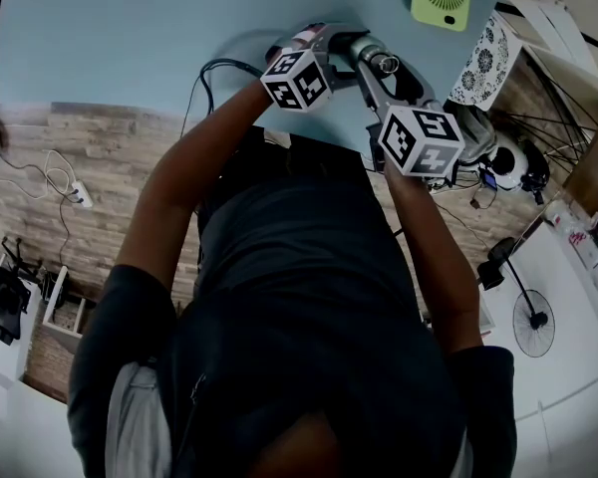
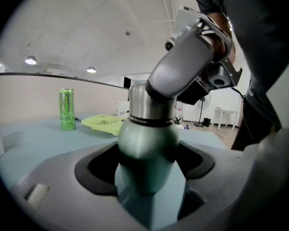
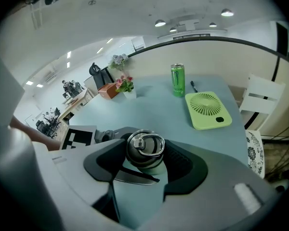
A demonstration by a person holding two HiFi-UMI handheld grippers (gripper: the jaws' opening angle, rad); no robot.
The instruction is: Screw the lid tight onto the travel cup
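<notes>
I find the travel cup [image 2: 147, 148] held between both grippers at the near edge of the light blue table [image 1: 130, 38], right of its middle. I cannot tell whether its base touches the tabletop.

Left gripper [image 2: 147, 170]: jaws part-way open and closed against the cup's green body from either side, pads touching it below the steel band.

Right gripper [image 3: 144, 160]: it comes down on the cup from above, jaws closed around the lid [image 3: 145, 146], one dark pad on each side. The lid sits on top of the cup, and its metal ring lies flat on the crown.

In the head view the two marker cubes lie close together, the left one farther in over the table than the right.

Elsewhere on the table: a green can [image 3: 177, 80] stands upright at the far side, a pen [image 3: 194, 86] just right of it, a flat green fan [image 3: 207, 110] nearer and to the right, and a flower pot [image 3: 123, 86] at the far left.
</notes>
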